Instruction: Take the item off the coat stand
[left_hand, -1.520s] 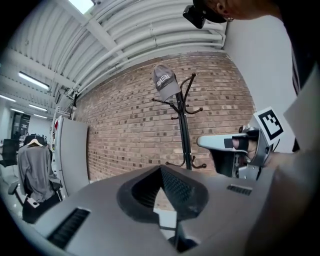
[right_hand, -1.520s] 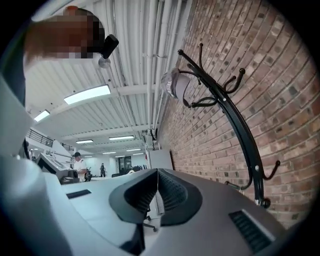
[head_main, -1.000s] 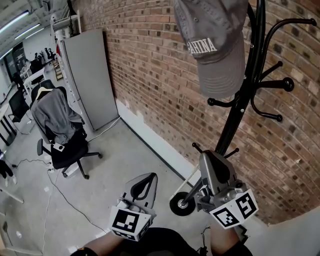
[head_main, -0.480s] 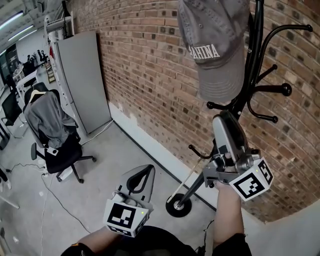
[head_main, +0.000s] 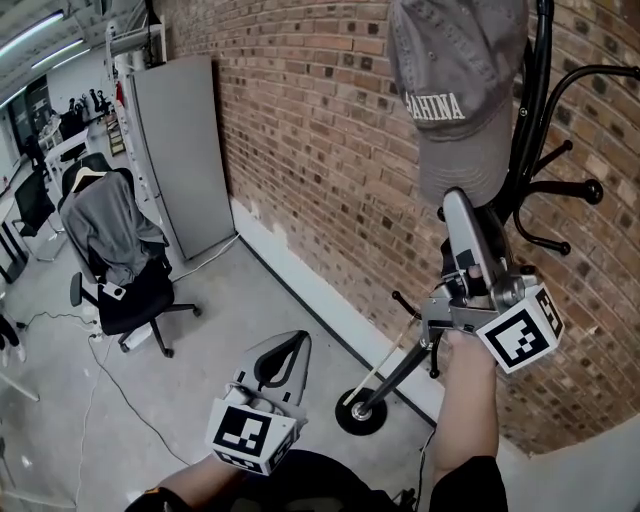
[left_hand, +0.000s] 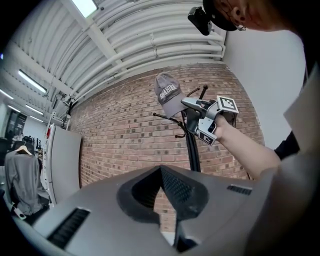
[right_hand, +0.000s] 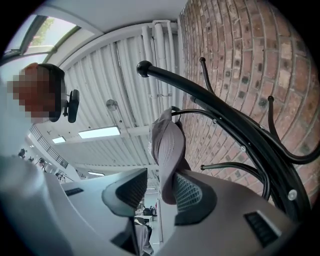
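A grey cap (head_main: 455, 90) with white lettering hangs at the top of the black coat stand (head_main: 525, 150), brim pointing down. My right gripper (head_main: 455, 200) is raised to the brim's lower edge. In the right gripper view the cap (right_hand: 167, 150) brim hangs down between the two jaws of that gripper (right_hand: 161, 175). Its jaws are opening and a gap shows beside the brim. My left gripper (head_main: 300, 340) is held low, well away from the stand, shut with its tips together and nothing in it. The left gripper view shows the cap (left_hand: 169, 97) and the right gripper (left_hand: 190, 104) from below.
A brick wall (head_main: 320, 150) runs behind the stand. The stand's curved hooks (head_main: 575, 190) stick out beside the cap, and its round base (head_main: 360, 415) sits on the concrete floor. A grey cabinet (head_main: 185, 150) and an office chair with a grey jacket (head_main: 115, 240) stand further left.
My right gripper has risen from low beside the stand's pole up to the cap's brim. The left gripper has stayed low, almost in place.
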